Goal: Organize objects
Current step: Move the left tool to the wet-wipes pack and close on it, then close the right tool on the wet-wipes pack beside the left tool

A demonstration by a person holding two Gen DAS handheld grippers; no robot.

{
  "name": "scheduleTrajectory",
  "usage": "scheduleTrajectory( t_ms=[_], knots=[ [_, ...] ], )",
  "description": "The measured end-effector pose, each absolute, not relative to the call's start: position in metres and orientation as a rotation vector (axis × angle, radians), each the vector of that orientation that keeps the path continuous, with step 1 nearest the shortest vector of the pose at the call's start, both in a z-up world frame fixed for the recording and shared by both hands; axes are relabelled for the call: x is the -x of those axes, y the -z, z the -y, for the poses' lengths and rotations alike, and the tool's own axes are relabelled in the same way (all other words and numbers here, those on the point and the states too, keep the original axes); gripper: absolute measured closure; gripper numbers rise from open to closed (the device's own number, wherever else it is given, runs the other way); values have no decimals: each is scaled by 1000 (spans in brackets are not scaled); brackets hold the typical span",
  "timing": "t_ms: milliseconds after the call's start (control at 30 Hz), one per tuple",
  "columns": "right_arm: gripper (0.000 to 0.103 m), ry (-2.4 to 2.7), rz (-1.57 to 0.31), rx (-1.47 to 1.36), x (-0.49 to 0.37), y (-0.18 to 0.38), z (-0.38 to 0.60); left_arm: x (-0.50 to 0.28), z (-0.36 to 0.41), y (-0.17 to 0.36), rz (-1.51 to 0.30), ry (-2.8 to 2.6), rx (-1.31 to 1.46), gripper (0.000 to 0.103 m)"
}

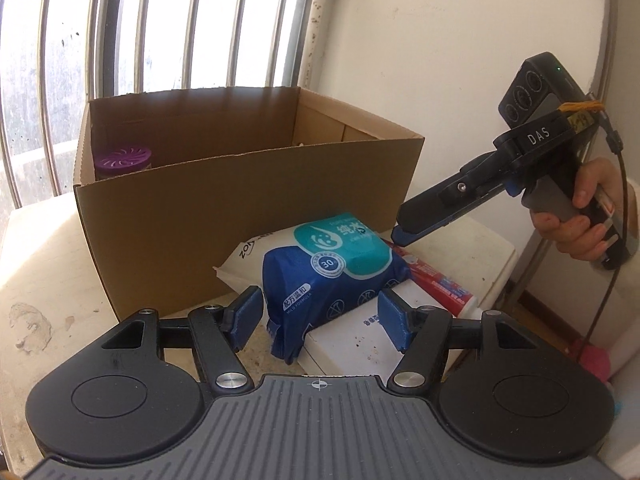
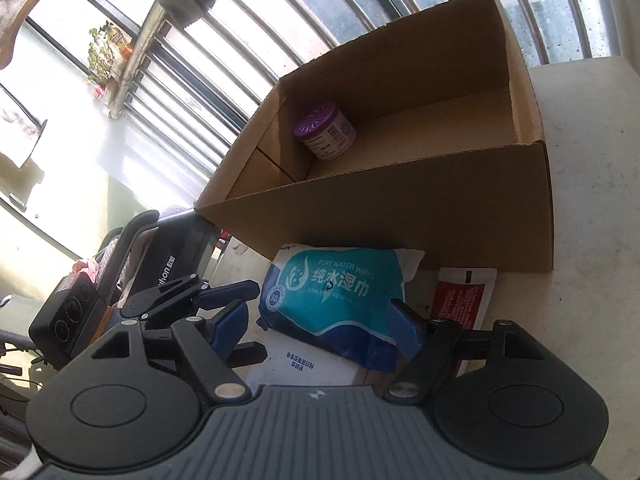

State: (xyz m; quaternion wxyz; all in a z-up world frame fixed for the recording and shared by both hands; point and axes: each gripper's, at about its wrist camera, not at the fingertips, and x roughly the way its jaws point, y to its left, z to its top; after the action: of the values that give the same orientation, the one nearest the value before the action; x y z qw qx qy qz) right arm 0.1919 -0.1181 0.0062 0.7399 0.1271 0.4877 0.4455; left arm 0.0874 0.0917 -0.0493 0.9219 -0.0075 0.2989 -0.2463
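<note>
Your left gripper [image 1: 320,316] sits low in the frame, jaws parted wide, blue pads either side of the wipes pack [image 1: 336,276] but not pressing it; nothing held. The pack lies at centre, long axis running from lower left up to upper right, its teal flap end toward the cardboard box [image 1: 240,220]. It rests on a white flat box [image 1: 360,344], with a red toothpaste tube [image 1: 440,280] just beside it on the right.

In the right wrist view, your right gripper [image 2: 320,324] is also spread wide around the same pack [image 2: 340,296], the right pad at its edge, empty.

The box stands open-topped just behind the pack, near wall close, a purple-lidded jar [image 2: 326,134] in its far corner. Bare tabletop [image 1: 44,280] opens at the left of the left wrist view; on the right, the table edge is near.
</note>
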Motion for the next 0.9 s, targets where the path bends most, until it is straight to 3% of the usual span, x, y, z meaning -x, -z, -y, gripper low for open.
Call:
scheduleTrajectory(
  t_ms=[467,567,667,900],
  knots=[
    [18,-950,-1118,-218,-203,6,99,-114,-102,70,-685,500,149,40],
    [13,-926,-1133,-191,-205,10,98,-116,-101,71,-683,496,162,39],
    [27,-969,-1232,-301,-211,33,98,-117,-101,72,-684,494,164,38],
    [29,-977,-1170,-237,-203,27,93,-113,-104,74,-661,488,163,44]
  ],
)
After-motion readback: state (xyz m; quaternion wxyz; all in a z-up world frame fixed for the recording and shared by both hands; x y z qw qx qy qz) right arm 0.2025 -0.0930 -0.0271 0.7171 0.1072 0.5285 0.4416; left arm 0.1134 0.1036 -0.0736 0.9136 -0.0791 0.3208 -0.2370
